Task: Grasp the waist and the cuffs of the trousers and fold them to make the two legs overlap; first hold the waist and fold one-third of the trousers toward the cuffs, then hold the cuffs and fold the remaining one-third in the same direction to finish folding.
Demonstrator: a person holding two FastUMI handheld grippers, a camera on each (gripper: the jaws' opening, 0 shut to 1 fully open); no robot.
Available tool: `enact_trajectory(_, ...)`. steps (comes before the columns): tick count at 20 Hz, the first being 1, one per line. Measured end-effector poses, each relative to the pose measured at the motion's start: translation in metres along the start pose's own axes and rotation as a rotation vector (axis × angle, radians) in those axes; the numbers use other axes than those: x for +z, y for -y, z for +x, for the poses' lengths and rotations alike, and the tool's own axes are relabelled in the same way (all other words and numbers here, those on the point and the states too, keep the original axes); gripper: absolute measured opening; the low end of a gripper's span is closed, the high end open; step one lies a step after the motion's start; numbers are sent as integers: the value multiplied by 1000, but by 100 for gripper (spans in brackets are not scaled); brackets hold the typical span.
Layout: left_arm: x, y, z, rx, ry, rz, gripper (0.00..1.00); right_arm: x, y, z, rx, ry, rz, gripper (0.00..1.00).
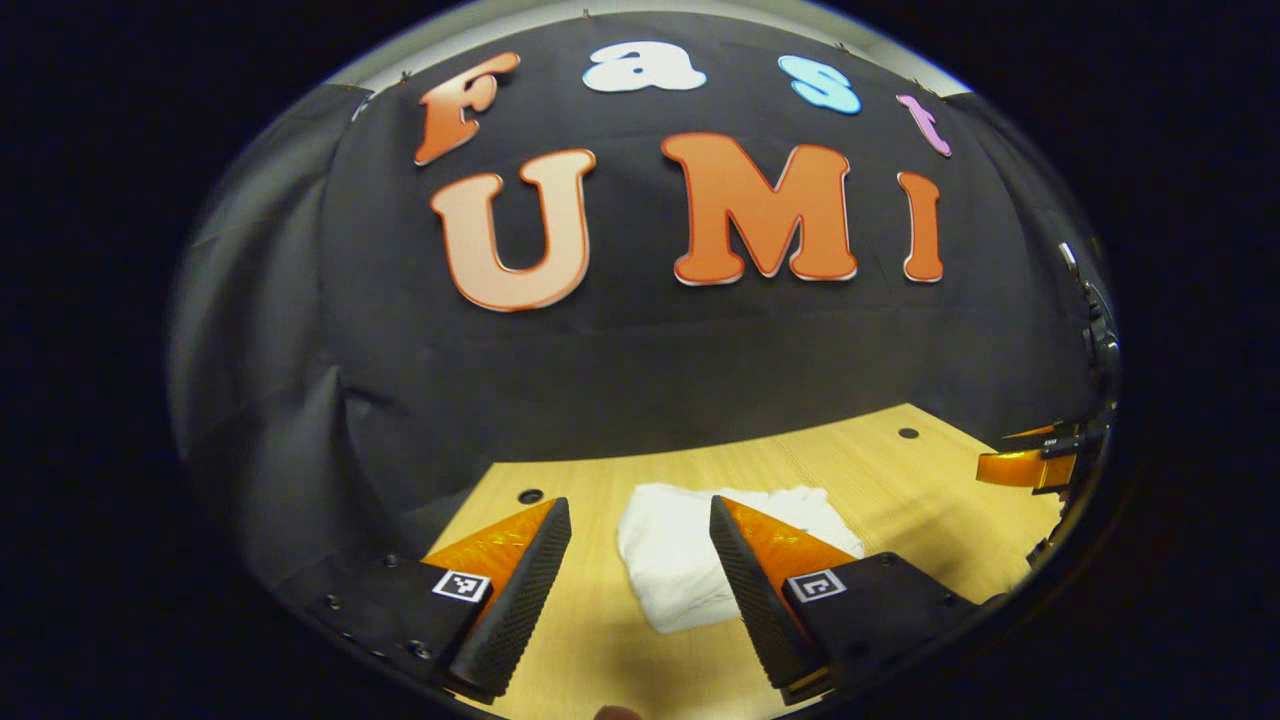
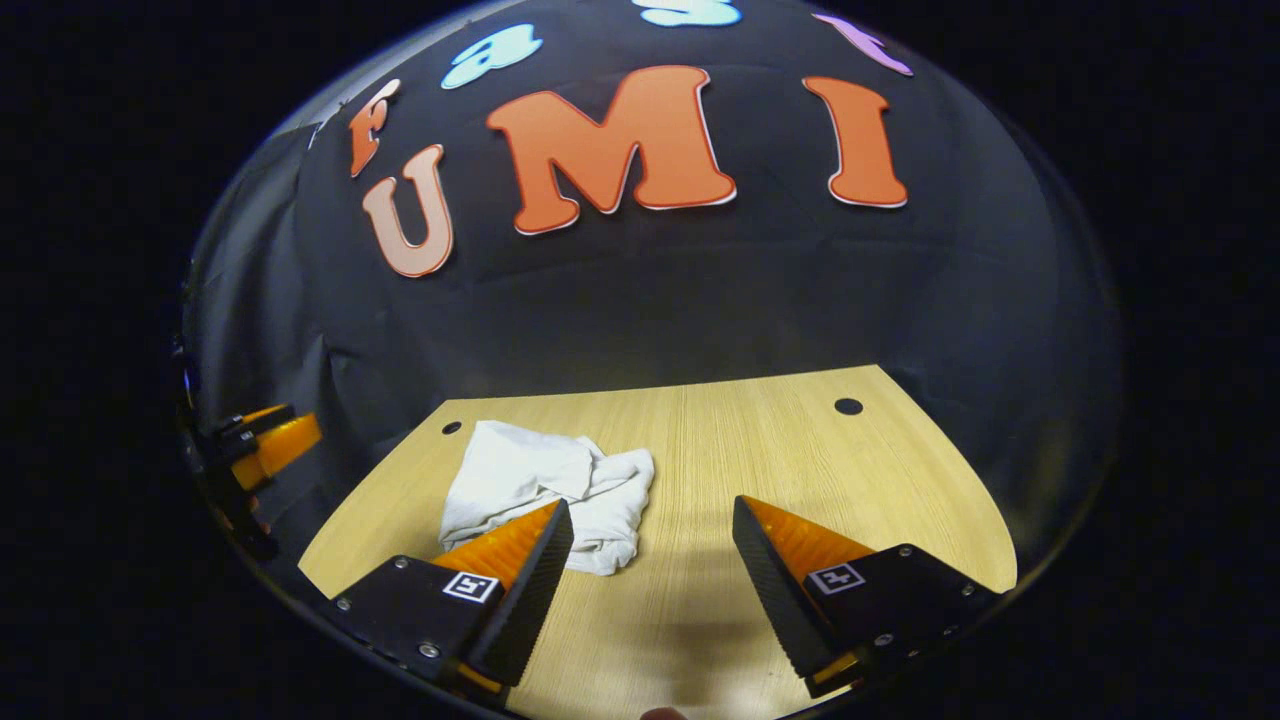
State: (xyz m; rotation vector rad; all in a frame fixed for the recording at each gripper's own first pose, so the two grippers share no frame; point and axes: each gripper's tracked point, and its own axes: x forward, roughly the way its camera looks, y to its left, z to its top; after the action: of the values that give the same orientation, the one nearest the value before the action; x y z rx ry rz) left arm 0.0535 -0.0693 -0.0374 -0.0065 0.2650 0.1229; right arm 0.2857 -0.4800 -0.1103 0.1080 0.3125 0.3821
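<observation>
White trousers (image 1: 680,560) lie in a folded, rumpled bundle on the wooden table (image 1: 900,470). My left gripper (image 1: 640,515) hovers open above the table, with the bundle between and just beyond its fingertips, not touched. In the right gripper view the same trousers (image 2: 545,485) lie at the left, behind the left finger of my right gripper (image 2: 650,515), which is open and holds nothing. The right gripper (image 1: 1030,465) shows at the far right edge of the left gripper view, and the left gripper (image 2: 265,445) at the far left of the right gripper view.
The table (image 2: 800,470) has small dark holes near its back corners (image 2: 848,406) (image 1: 530,496). The black cloth wall (image 1: 640,340) hangs close behind the table's far edge. Bare wood lies to the right of the bundle.
</observation>
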Motion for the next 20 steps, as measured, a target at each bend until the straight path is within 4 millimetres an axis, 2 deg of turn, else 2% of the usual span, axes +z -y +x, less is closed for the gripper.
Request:
enact_trajectory(3,-4,5,-3,19,82,-8,92,42,-27,-23,0,122,-44,96)
enact_trajectory(4,0,3,-7,10,82,-20,92,50,-34,-28,-7,152,-55,97)
enact_trajectory(8,14,-3,-19,-28,97,-59,93,69,-58,-49,-3,229,-111,97)
enact_trajectory(11,23,-5,-28,-34,111,-83,92,69,-71,-58,4,227,-115,96)
enact_trajectory(13,33,-5,-34,-36,140,-83,92,80,-81,-63,21,250,-120,96)
enact_trajectory(17,56,7,-32,-36,176,-116,92,88,-82,-63,30,239,-143,97)
enact_trajectory(20,78,22,-27,-53,208,-137,92,98,-69,-63,22,241,-144,97)
